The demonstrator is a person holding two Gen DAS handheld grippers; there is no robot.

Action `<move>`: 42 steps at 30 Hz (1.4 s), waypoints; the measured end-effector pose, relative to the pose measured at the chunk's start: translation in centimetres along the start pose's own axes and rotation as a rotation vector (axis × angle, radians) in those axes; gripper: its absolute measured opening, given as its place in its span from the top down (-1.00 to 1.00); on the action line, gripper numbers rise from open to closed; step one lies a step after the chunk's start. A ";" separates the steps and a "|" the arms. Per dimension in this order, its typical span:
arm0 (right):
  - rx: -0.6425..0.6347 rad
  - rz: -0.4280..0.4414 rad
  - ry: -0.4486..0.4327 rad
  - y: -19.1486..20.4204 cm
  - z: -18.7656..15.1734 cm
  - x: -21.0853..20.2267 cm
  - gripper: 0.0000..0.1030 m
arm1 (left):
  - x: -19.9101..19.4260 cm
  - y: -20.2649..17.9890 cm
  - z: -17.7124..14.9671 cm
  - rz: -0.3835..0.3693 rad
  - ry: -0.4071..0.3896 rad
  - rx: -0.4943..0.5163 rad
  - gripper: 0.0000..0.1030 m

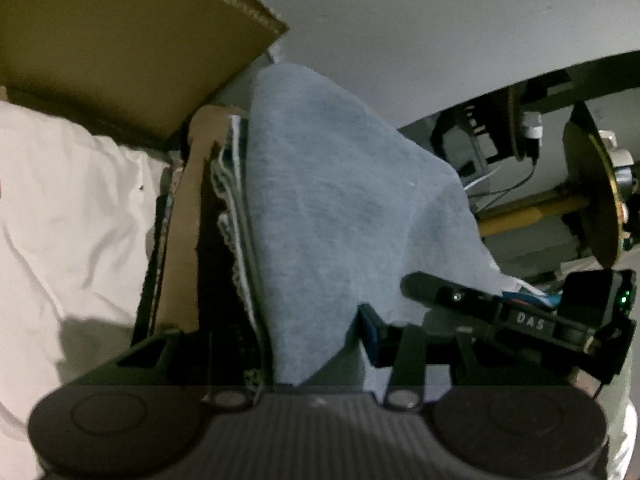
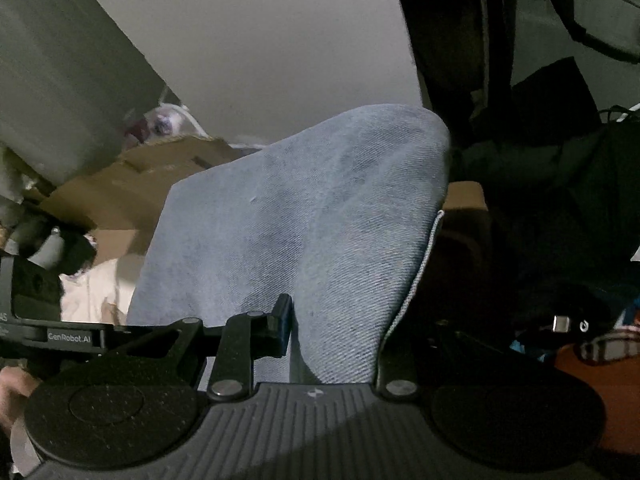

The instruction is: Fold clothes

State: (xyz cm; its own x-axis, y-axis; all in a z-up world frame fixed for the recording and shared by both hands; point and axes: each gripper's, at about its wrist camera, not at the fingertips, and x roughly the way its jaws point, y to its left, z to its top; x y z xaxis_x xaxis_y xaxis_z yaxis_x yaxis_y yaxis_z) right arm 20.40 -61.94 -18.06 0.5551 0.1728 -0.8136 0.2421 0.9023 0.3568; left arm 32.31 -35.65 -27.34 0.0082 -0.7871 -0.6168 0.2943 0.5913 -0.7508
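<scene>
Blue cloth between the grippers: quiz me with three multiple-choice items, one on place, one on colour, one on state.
1. In the left wrist view, the cardboard box lies where from the blue cloth?
A upper left
B lower right
C directly below

2. The cloth's colour?
A red
B light blue
C black

3. The right gripper is:
A open and empty
B out of view
C shut on the cloth

Answers: 1 A, brown flap fills that corner. 2 B, pale blue weave in both views. 3 C, cloth runs between its fingers, draping onward.

Matt blue denim garment [image 2: 304,216], rough brown cardboard box [image 1: 120,40], white cloth [image 1: 68,208]
</scene>
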 end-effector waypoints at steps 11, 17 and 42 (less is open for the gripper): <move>0.005 -0.065 0.060 -2.1 -0.8 4.5 0.40 | 1.9 0.8 1.8 0.094 0.087 0.045 -0.10; 0.017 -0.062 0.065 -2.2 -0.8 4.2 0.40 | -2.2 -1.3 4.1 0.204 0.059 0.115 -0.10; -0.055 -0.137 0.025 -0.6 -0.5 4.2 0.17 | 4.0 -7.6 4.4 0.449 0.164 0.342 0.18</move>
State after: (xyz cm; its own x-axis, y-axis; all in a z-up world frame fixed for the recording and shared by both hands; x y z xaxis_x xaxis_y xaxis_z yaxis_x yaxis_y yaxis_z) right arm 22.15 -61.57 -21.97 0.4993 0.0558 -0.8646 0.2696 0.9384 0.2163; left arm 34.37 -44.03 -23.06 0.0637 -0.4188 -0.9058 0.5882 0.7490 -0.3049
